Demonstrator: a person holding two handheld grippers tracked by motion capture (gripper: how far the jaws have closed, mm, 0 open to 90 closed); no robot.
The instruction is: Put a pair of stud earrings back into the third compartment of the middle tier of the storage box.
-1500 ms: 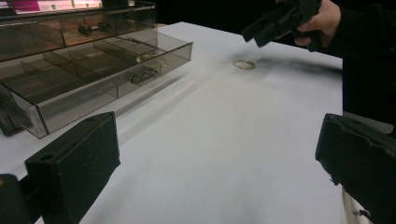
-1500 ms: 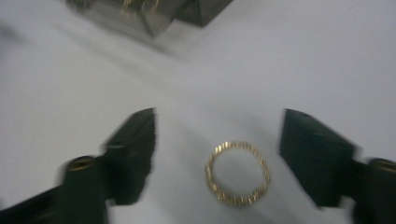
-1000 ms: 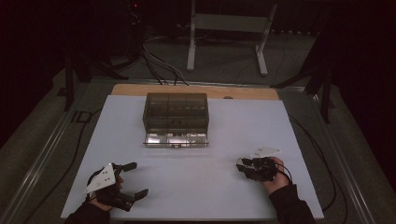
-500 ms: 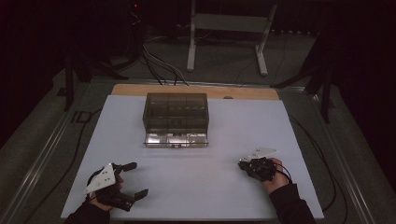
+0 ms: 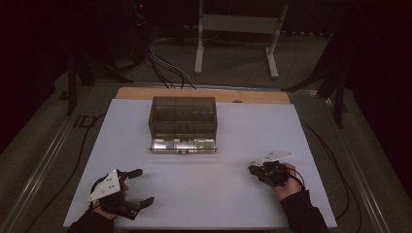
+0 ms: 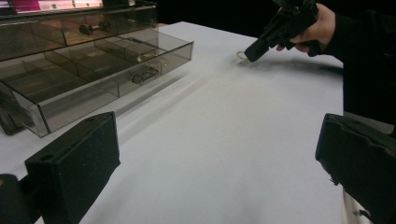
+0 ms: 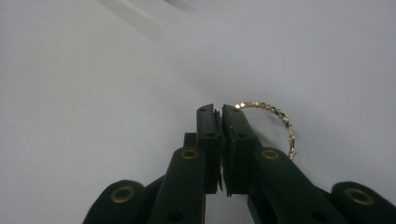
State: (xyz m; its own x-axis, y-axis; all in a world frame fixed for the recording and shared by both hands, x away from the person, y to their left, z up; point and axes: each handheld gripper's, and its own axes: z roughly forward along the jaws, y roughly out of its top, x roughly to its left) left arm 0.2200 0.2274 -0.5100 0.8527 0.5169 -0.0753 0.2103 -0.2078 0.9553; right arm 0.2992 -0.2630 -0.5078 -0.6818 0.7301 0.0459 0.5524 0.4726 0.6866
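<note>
A white table sheet (image 5: pixel 204 194) lay in a dark room. At the high view's lower right, the right gripper (image 7: pixel 222 111) had just been closing and was clenched on a thin gold beaded ring (image 7: pixel 273 112), presumably for the open smoked-plastic drawer box (image 5: pixel 183 124). The left gripper (image 5: pixel 140 185) waited released, lower left.

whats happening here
A person at a white table holds tongs in each hand. The right tongs have just closed on a small gold beaded ring lying on the table, with the ring curving out beside the jaws. The left tongs rest open near the front edge, holding nothing. Further back sits a smoky clear drawer box with its bottom drawer pulled out.
</note>
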